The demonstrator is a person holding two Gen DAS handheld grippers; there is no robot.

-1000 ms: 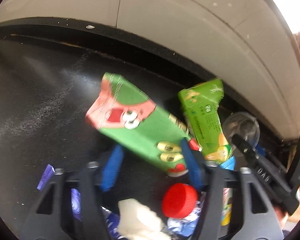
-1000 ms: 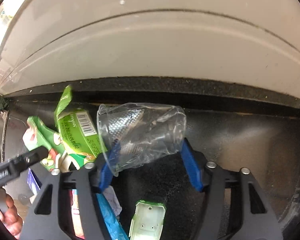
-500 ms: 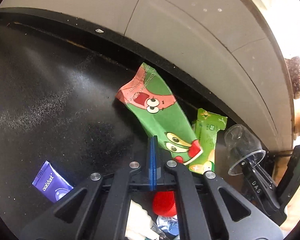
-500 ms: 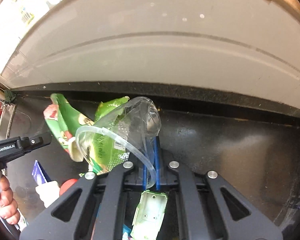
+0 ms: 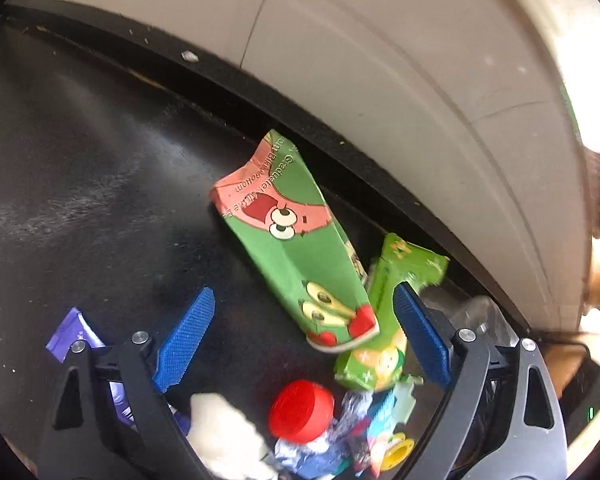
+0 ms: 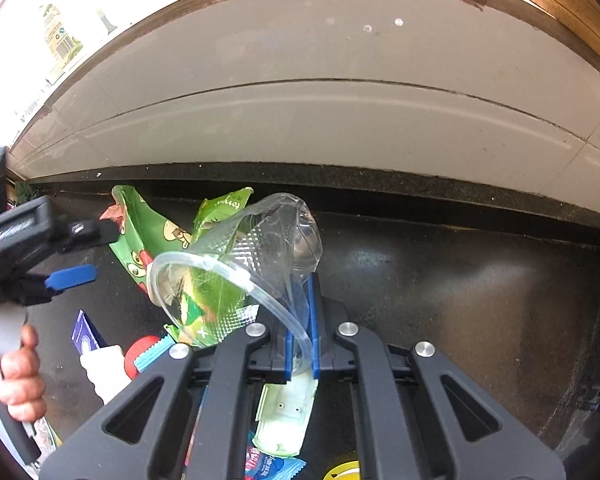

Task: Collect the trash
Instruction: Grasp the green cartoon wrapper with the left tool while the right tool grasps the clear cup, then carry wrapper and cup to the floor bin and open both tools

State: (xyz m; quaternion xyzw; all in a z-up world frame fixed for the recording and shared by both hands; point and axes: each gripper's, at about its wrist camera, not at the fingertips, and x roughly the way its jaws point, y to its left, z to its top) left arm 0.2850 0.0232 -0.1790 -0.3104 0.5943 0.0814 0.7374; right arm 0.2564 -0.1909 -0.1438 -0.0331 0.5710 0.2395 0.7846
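Observation:
My left gripper (image 5: 302, 292) hovers over a black counter (image 5: 100, 184), its jaws opening wide. A green and pink cartoon carton (image 5: 296, 248) lies loose between the blue fingers (image 5: 184, 336), and no pad presses on it. A second green carton (image 5: 384, 320) lies by the right finger. My right gripper (image 6: 300, 284) is shut on the wall of a crumpled clear plastic cup (image 6: 236, 268), which hangs above the counter with its mouth towards the camera. Both cartons (image 6: 148, 236) show behind the cup.
Near the left gripper's base lie a red-capped bottle (image 5: 300, 410), a purple packet (image 5: 68, 332), white crumpled paper (image 5: 228, 432) and foil wrappers. A grey wall (image 6: 320, 120) rises behind the counter. A person's hand (image 6: 16, 376) holds the left gripper. A pale green piece (image 6: 288, 412) lies under the right gripper.
The left gripper closed at the cartoon carton's end, then opened wide, and the carton now lies free. The right gripper shut on the clear cup and rose with it; the cup tipped.

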